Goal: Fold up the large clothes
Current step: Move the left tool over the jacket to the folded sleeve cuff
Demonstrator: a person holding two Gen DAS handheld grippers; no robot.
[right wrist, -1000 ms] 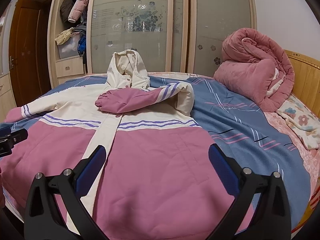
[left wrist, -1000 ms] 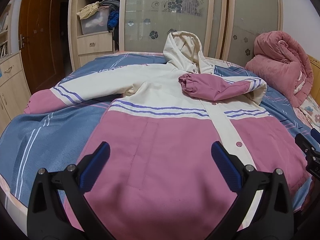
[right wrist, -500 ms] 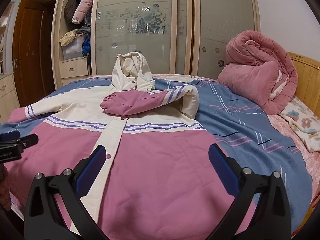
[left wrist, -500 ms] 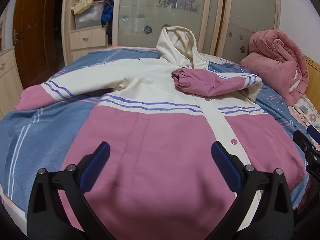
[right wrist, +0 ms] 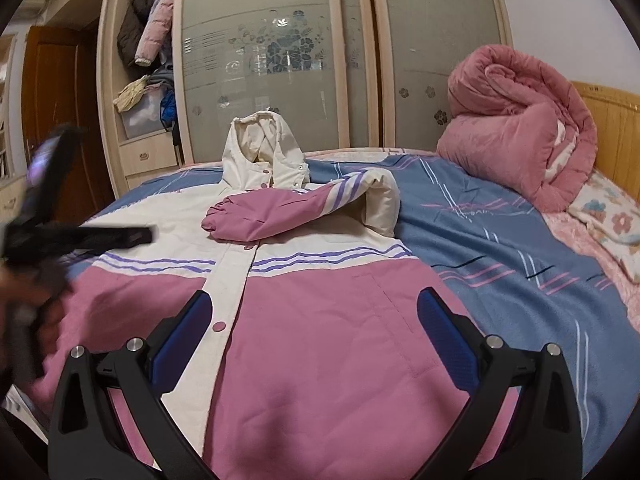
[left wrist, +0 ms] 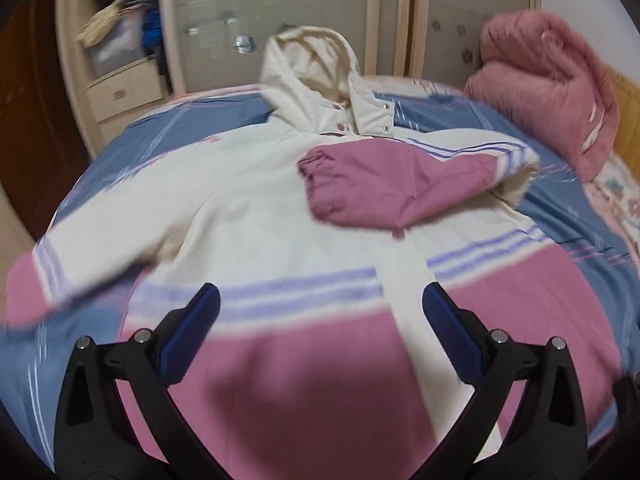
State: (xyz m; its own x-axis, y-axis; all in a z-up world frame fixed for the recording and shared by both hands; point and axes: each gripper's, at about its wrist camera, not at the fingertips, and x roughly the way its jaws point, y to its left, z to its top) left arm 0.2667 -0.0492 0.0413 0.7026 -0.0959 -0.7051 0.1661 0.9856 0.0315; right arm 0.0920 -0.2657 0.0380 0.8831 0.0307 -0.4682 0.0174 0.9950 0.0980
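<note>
Your left gripper point(left wrist: 320, 312) hovers with jaws spread and empty above the jacket point(left wrist: 304, 240) lying flat on the bed point(right wrist: 500, 240) (one sleeve point(right wrist: 280, 216) folded across its chest). Your right gripper point(right wrist: 312, 312), equally wide and empty, sits level over the pink hem.

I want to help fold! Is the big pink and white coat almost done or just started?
Just started. Done: the coat lies flat on the bed, with one sleeve folded across its chest. In hand: nothing; the left gripper and right gripper both hover above it with jaws open. Left: the other sleeve is spread out sideways, and the hood and body are unfolded.
</note>
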